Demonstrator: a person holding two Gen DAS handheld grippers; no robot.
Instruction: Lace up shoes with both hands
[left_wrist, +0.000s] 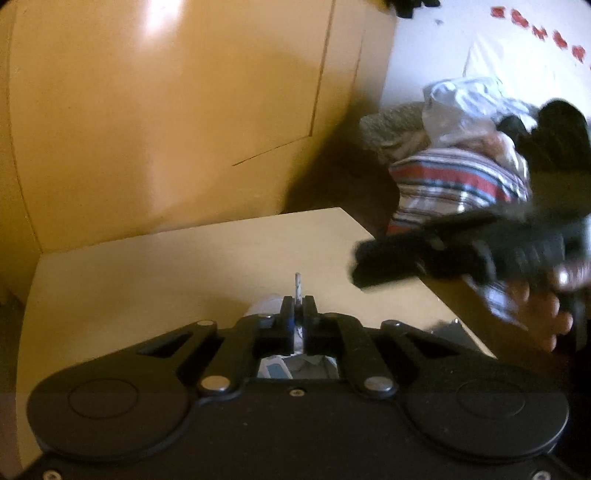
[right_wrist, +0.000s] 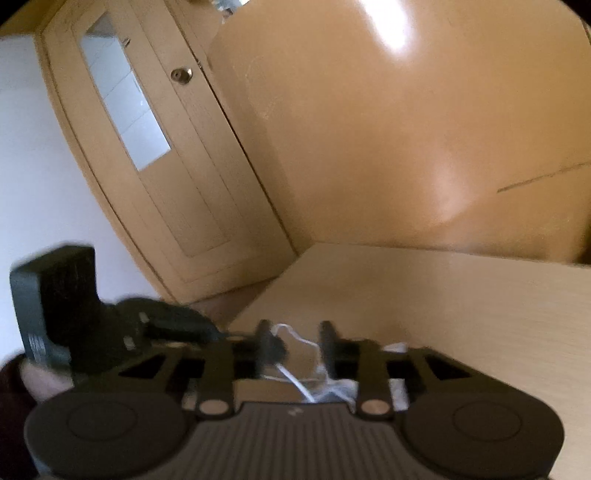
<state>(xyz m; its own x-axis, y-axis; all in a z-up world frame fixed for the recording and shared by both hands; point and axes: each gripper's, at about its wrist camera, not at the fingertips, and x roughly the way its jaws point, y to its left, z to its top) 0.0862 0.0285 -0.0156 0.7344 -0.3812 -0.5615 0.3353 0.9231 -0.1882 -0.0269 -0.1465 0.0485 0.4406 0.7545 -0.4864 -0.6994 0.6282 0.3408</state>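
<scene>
Pinching the limp, light lace (left_wrist: 298, 286) by its stiff tip, our left tongs (left_wrist: 298, 306) hold it firmly while our right tongs (right_wrist: 295, 343) stand spread around its loose loop at lower centre.

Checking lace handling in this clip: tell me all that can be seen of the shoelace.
The shoelace is thin and white with a stiff pale tip. The left gripper is shut on it, tip poking up past the fingers. In the right wrist view a slack white loop lies between the right gripper's open fingers, unclamped.
</scene>
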